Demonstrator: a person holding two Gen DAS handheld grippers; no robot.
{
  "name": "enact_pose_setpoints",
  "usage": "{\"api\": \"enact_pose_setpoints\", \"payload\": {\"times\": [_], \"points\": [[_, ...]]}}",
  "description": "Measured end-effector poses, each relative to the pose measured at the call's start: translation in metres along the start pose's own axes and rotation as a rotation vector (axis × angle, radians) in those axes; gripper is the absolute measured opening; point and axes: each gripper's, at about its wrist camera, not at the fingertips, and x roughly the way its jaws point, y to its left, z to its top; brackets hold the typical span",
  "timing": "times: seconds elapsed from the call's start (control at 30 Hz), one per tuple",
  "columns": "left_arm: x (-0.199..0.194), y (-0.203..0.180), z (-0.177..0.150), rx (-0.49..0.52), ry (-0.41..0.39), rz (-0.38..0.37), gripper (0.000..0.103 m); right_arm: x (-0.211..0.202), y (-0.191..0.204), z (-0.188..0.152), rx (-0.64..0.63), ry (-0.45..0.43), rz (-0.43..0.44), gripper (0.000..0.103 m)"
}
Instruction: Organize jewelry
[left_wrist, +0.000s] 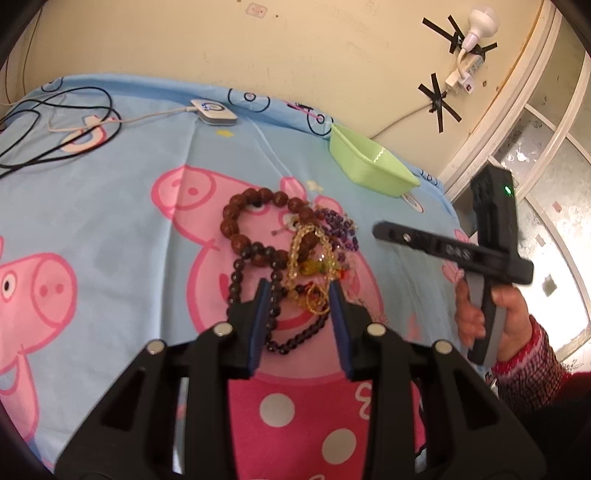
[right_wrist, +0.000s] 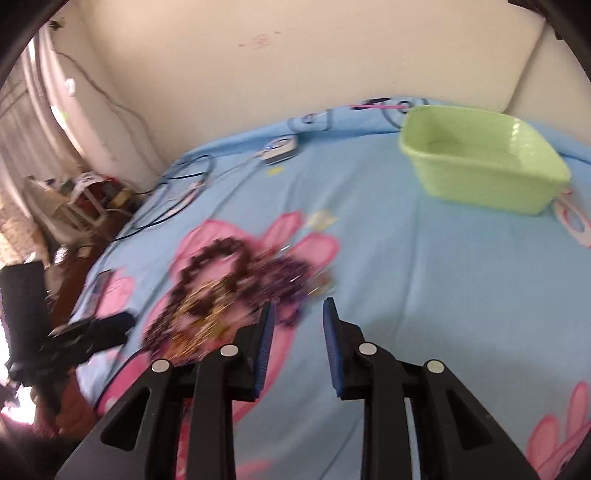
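A tangled pile of jewelry (left_wrist: 291, 251) lies on the blue cartoon-pig bedsheet: a brown bead bracelet (left_wrist: 243, 218), a dark bead string (left_wrist: 273, 314), yellow and gold chains (left_wrist: 310, 266) and purple beads (left_wrist: 343, 225). My left gripper (left_wrist: 300, 291) is open, its fingers straddling the near edge of the pile. My right gripper (right_wrist: 297, 314) is open and empty, just right of the blurred pile (right_wrist: 229, 291). The right gripper also shows in the left wrist view (left_wrist: 380, 232), held in a hand. A light green basket (right_wrist: 484, 162) stands at the back right, empty.
A white charger box (left_wrist: 214, 110) with black and white cables (left_wrist: 59, 122) lies at the far left of the bed. The wall runs behind the bed. The bed edge drops off at the right by a white window frame (left_wrist: 517, 110).
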Motion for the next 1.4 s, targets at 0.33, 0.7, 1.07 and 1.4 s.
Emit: {"api": "enact_pose_setpoints", "payload": {"times": [0.33, 0.7, 1.07, 1.4], "points": [[0.000, -0.001, 0.003, 0.007, 0.006, 0.030, 0.031, 0.018, 0.017, -0.004, -0.134, 0.017, -0.138, 0.000], [0.071, -0.101, 0.035, 0.404, 0.060, 0.015, 0.064, -0.070, -0.013, 0.021, -0.012, -0.191, -0.072, 0.000], [0.143, -0.130, 0.095, 0.375, 0.151, -0.078, 0.006, -0.119, -0.001, 0.056, -0.037, -0.291, 0.004, 0.000], [0.123, -0.173, 0.226, 0.368, 0.008, -0.114, 0.006, -0.165, -0.022, 0.140, -0.041, -0.486, -0.087, 0.000]]}}
